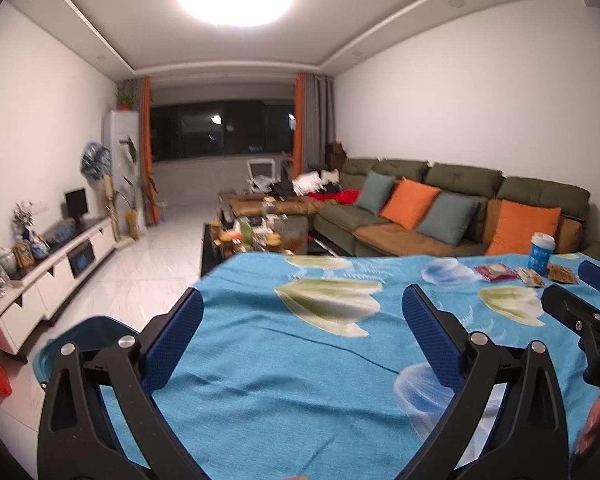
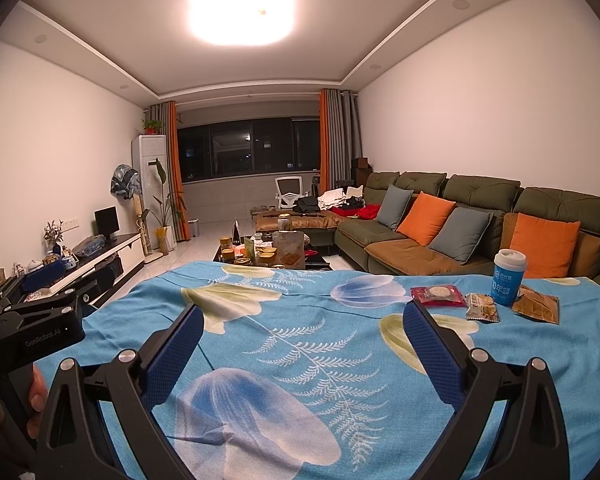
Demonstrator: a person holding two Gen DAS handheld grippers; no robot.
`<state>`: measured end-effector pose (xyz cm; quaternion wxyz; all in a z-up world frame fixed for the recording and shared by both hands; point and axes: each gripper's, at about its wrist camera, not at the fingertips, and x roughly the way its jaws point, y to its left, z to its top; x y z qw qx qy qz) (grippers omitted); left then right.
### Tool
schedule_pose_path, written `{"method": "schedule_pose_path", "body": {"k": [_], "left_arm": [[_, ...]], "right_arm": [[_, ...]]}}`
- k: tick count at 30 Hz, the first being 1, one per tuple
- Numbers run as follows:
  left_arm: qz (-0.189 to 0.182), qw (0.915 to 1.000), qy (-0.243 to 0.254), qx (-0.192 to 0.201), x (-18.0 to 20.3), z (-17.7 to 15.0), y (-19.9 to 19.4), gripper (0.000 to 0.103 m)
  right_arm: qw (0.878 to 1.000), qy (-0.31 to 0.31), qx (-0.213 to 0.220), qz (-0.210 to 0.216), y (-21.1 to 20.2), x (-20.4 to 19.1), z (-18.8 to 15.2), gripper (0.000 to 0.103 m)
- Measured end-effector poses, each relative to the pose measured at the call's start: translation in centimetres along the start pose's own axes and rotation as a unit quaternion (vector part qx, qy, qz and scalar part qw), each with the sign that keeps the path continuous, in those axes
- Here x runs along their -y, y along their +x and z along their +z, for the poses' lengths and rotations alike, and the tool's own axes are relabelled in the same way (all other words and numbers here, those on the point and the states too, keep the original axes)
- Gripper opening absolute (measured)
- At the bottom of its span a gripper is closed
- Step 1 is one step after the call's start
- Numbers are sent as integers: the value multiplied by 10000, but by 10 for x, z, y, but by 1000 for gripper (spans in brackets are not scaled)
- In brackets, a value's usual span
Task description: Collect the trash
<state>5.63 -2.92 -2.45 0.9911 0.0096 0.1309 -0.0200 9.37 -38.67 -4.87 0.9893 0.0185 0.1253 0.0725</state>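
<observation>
Trash lies at the far right of a table under a blue floral cloth (image 2: 300, 344). It is a red wrapper (image 2: 438, 295), a yellowish snack wrapper (image 2: 482, 307) and a brown packet (image 2: 538, 304). A blue paper cup (image 2: 509, 276) with a white lid stands upright behind them. My right gripper (image 2: 304, 314) hangs open over the cloth, left of the trash and short of it, holding nothing. Further left over the cloth, my left gripper (image 1: 304, 304) is also open and empty. A teal bin (image 1: 80, 340) shows on the floor by the table's left edge, partly hidden by the left finger.
Beyond the table stands a dark coffee table (image 2: 276, 256) crowded with jars and snack bags. A green sofa (image 2: 480, 216) with orange and grey cushions runs along the right wall. A low TV cabinet (image 1: 60, 268) lines the left wall, with white tiled floor (image 1: 148, 256) between.
</observation>
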Motion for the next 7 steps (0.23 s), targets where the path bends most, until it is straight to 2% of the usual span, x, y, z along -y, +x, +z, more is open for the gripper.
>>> {"method": "schedule_pose_path", "body": {"k": [4, 7], "left_arm": [[-136, 9980, -34, -611, -6, 5, 25, 98], [-145, 9930, 8, -1173, -14, 8, 61, 98]], "right_arm": [[9999, 80, -147, -14, 3, 8, -1, 96], [9987, 142, -476, -114, 14, 19, 1, 96]]}}
